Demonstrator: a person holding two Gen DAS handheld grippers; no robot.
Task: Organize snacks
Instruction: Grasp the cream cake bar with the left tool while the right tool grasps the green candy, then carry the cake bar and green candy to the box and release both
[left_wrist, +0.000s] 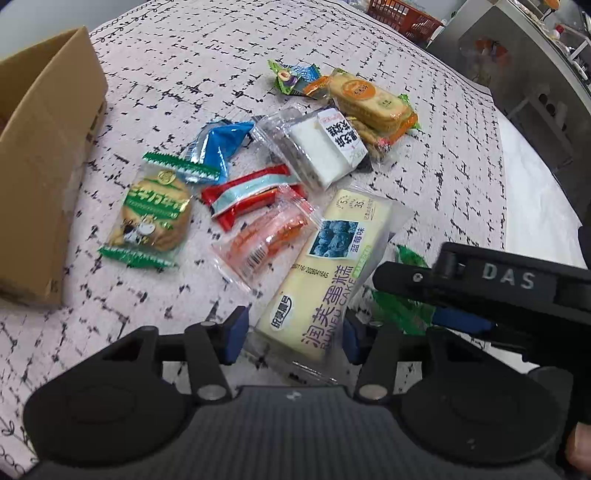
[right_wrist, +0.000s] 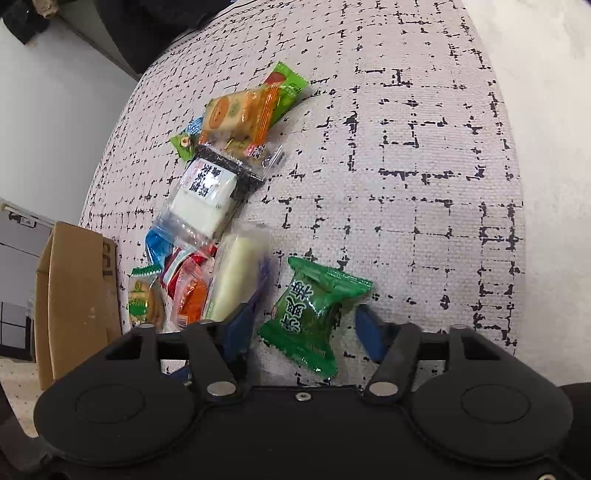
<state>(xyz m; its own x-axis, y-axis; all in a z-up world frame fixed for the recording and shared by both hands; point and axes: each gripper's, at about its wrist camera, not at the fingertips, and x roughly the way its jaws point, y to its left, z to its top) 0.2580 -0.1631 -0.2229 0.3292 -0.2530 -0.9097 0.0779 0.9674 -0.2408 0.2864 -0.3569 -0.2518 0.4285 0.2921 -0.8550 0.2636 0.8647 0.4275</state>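
A yellow blueberry cake pack (left_wrist: 332, 266) lies on the patterned cloth, its near end between the blue pads of my left gripper (left_wrist: 293, 334). The pads touch both long sides of its wrapper, so the gripper is shut on it. In the right wrist view the same cake pack (right_wrist: 236, 273) looks blurred. A green candy (right_wrist: 314, 314) rests on the cloth between the fingers of my right gripper (right_wrist: 306, 328), which is open, with a gap at the right pad. The green candy (left_wrist: 402, 310) shows below that gripper's black finger (left_wrist: 480, 280) in the left wrist view.
A cardboard box (left_wrist: 44, 147) stands at the left. Loose snacks lie beyond the cake: a green cookie pack (left_wrist: 155, 218), a red wafer (left_wrist: 247, 195), an orange pack (left_wrist: 266, 236), a blue pack (left_wrist: 218, 147), a white cake (left_wrist: 321, 147), crackers (left_wrist: 369, 99). An orange basket (left_wrist: 406, 18) sits at the back.
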